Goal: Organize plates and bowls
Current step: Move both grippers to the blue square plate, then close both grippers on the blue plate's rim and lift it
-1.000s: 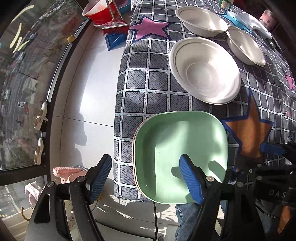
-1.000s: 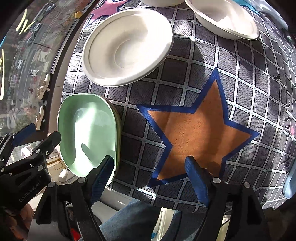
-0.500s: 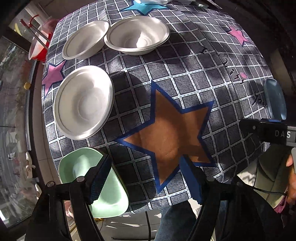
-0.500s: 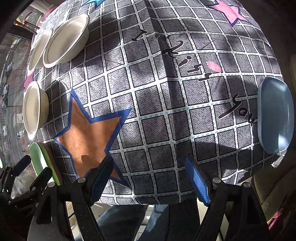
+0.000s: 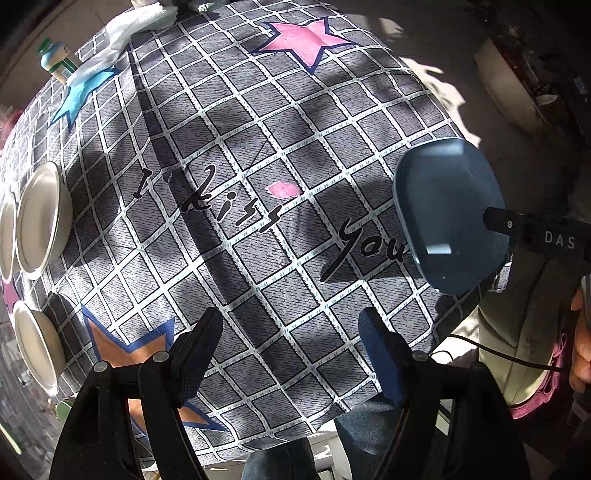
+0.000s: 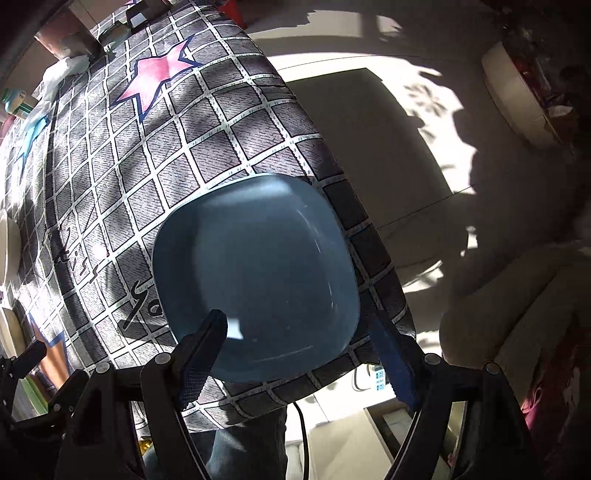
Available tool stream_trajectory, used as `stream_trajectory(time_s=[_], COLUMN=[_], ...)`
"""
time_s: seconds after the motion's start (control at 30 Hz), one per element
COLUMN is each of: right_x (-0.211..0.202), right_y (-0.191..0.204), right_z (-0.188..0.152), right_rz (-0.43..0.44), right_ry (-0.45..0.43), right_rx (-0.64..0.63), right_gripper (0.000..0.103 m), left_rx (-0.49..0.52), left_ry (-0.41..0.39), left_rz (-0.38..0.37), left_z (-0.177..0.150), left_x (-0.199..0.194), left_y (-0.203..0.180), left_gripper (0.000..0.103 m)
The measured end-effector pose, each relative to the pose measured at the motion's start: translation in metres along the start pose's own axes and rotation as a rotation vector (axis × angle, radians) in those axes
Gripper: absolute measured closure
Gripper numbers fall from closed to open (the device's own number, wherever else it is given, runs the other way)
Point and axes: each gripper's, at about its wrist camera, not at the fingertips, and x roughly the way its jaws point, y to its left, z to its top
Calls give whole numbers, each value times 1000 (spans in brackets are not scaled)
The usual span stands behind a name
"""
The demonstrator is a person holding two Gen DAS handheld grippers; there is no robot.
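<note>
A square blue plate [image 6: 258, 273] lies at the near right corner of the checked tablecloth [image 6: 122, 162]. My right gripper [image 6: 295, 356] hangs open over the plate's near edge; one fingertip [image 6: 201, 350] is over the plate and the other is past its right rim. In the left wrist view the blue plate [image 5: 448, 214] is to the right, and my left gripper [image 5: 290, 350] is open over bare cloth near the front edge, holding nothing. White bowls [image 5: 42, 221] [image 5: 37, 350] sit at the far left. A sliver of green plate [image 5: 63, 408] shows at the lower left.
A bottle [image 5: 57, 62] and crumpled white tissue [image 5: 136, 22] lie at the table's far side. Beyond the table's right edge are sunlit floor [image 6: 369, 147] and a pale sofa [image 6: 517, 295]. A person's jeans [image 5: 273, 458] are under the front edge.
Both grippers have swept right along the table's front edge, from the green plate past the orange star to the blue plate, rolling as they went. Both stay open and hold nothing.
</note>
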Motion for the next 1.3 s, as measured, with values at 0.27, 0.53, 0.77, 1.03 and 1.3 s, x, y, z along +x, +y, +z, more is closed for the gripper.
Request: stream_trajectory(time_s=[0.27,0.53,0.77,1.03,1.3], right_x=[22,53,55,53,48], right_y=[-28,-32,-16,28,108], right_z=[17,28,23,6,-30], right_rz=[-37,36,86,149,202], right_ry=[39,71,85,122,160], right_rx=[-94,-150,-206,-268,-390], right_gripper=[23,26,71,72,71], left_rx=[-71,-71,-52,-46,-155], left_ry=[35,65,40,48,69], left_rz=[-33,9,34,47,83], left_z=[48,66,67,37,-23], left_x=[32,64,75,61,57], left_y=[-48,-61,-69,-33,44], left_gripper=[24,24,41,74,74])
